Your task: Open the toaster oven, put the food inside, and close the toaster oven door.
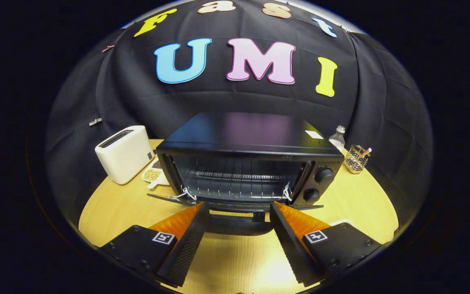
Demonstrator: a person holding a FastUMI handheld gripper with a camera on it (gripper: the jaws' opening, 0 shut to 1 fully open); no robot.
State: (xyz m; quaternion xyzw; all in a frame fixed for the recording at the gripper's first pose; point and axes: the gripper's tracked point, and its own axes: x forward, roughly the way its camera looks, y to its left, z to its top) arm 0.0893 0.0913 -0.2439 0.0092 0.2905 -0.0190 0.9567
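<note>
So far, step one looks done: the black boxy metal toaster oven (251, 163) stands at 12 o'clock from the gripper (239, 210), its glass door (235, 204) dropped flat toward the fingers, with the wire rack (235, 179) bare inside. Jaws stand wide apart and hold nothing; the door's front edge lies just ahead of and between the fingertips. No food can be made out on the rack. A pale rounded edge (341, 222) peeks past the right finger at 3 o'clock; cannot tell what it is. White plastic slot toaster (124, 153) sits at 10 o'clock on the round wooden table (357, 196), and a wire mesh holder (356, 158) at 2 o'clock. Judged remaining: loading the food, closing the door.
</note>
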